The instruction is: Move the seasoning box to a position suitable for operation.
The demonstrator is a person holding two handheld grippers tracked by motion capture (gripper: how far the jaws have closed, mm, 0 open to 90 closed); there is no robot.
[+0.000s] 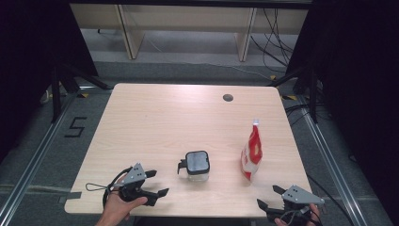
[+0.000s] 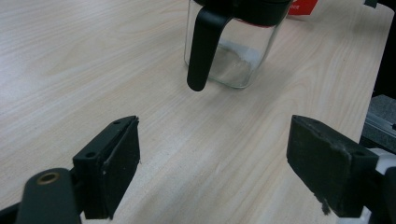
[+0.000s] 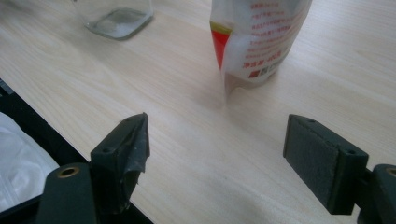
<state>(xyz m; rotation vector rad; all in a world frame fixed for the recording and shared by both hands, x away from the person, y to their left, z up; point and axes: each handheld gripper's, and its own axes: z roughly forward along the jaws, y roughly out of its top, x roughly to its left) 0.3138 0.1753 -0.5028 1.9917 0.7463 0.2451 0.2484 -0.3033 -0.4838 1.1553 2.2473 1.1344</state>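
The glass jar (image 1: 197, 167) with its black lid (image 1: 197, 161) stands upright on the light wooden table (image 1: 155, 122), toward the near edge and roughly midway along it; a black handle (image 2: 203, 46) hangs down one side of the jar (the side facing the left gripper), and in the left gripper view a little white powder lies on the jar's bottom. Off to the right of the jar, apart from it, a red-and-white pouch (image 1: 251, 153) stands upright on its base, its printed face toward the right gripper. The left gripper (image 1: 159, 182) lies left of the jar and a little nearer the table's front edge, held in the person's left hand (image 1: 117, 209), pointing toward the jar's handle; its jaws stand wide apart with only bare tabletop between them, and nothing touches the pads. The right gripper (image 1: 267, 196) sits right of the jar, past the pouch and at the front edge of the table, held in the person's right hand (image 1: 301, 220); its jaws too are spread wide and hold nothing, with the pouch straight ahead of them and the jar's base farther off to one side in the right gripper view. Far beyond the jar, a round cable hole (image 1: 228, 98) marks the table's back edge.
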